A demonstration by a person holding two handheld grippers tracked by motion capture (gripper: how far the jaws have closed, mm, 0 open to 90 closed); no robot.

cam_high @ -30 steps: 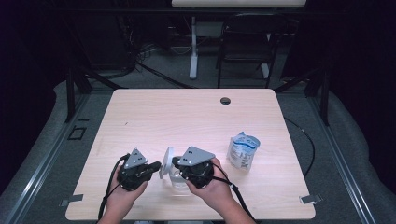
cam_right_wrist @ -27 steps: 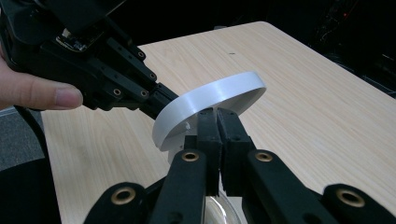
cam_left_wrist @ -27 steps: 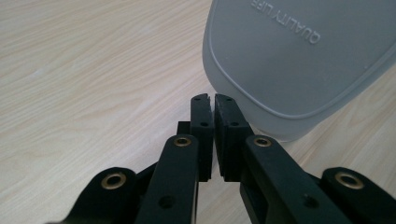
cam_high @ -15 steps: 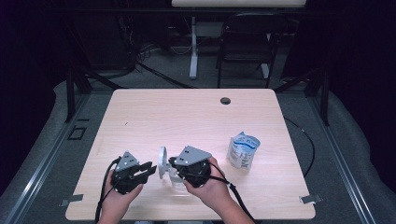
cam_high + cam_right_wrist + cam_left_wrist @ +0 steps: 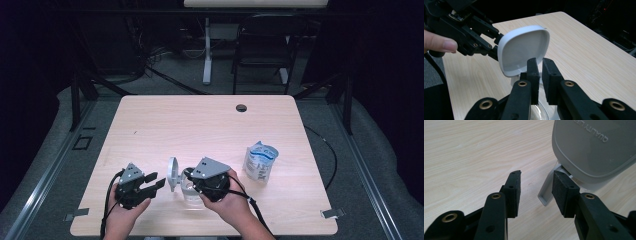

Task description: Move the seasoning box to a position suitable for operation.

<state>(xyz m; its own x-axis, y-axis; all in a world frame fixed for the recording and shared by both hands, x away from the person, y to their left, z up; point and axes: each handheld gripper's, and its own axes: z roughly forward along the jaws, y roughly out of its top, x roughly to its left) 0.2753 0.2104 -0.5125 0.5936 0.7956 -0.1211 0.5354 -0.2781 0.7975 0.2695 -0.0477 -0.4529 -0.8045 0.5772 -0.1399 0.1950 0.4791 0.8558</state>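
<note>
High view: your left gripper (image 5: 150,184) sits near the front edge of the table (image 5: 210,120), its jaws spread and just beside the raised lid (image 5: 172,173) of a clear container (image 5: 189,192). Your right gripper (image 5: 196,183) is on the container itself, probably to keep it from sliding while the lid is worked. A blue-and-white pouch (image 5: 260,162) stands apart to the right, out of the way.

Left gripper view: the left gripper (image 5: 536,185) has just been opening; its pads stand wide, with the lid's (image 5: 596,147) small grey tab (image 5: 547,192) between them, against the right pad but not gripped. The lid stands propped open by itself, which suggests you have let it go.

Right gripper view: the right gripper (image 5: 541,75) shows a narrow gap between its jaws, which have just eased slightly apart. They straddle the container's (image 5: 541,113) rim at the hinge; whether the pads press on it you cannot tell. The lid's (image 5: 524,52) white inside faces you.
</note>
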